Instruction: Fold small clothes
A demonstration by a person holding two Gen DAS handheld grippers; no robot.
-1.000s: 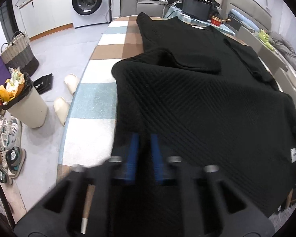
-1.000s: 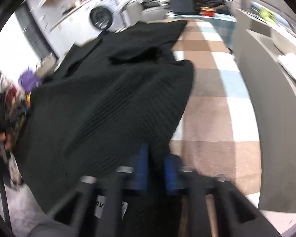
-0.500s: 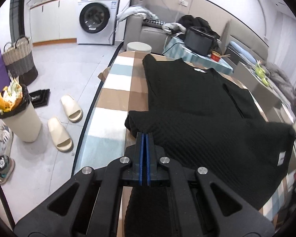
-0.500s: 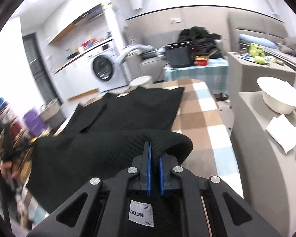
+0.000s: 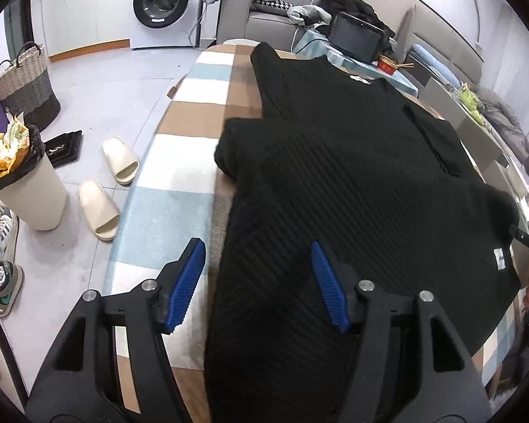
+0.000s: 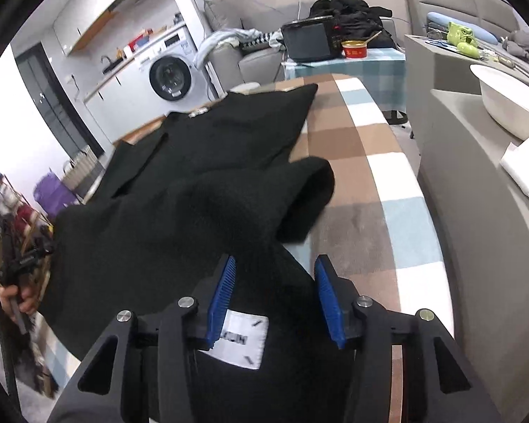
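Both pairs of my ribbed blue fingers stand spread wide, gripping nothing: the left gripper [image 5: 257, 282] straddles the hem edge of the black ribbed knit top [image 5: 352, 183], the right gripper [image 6: 275, 296] its white sewn label [image 6: 241, 340]. Beyond, it lies doubled over on the checked tablecloth [image 5: 180, 208].

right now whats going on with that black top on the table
A person with a handheld gripper in each hand is folding a black knit garment on a checked tablecloth. Its lower part is doubled up over the body. The left gripper is open, over the garment's near left edge. The right gripper is open too, with fabric and a white label lying between its fingers, unclamped.
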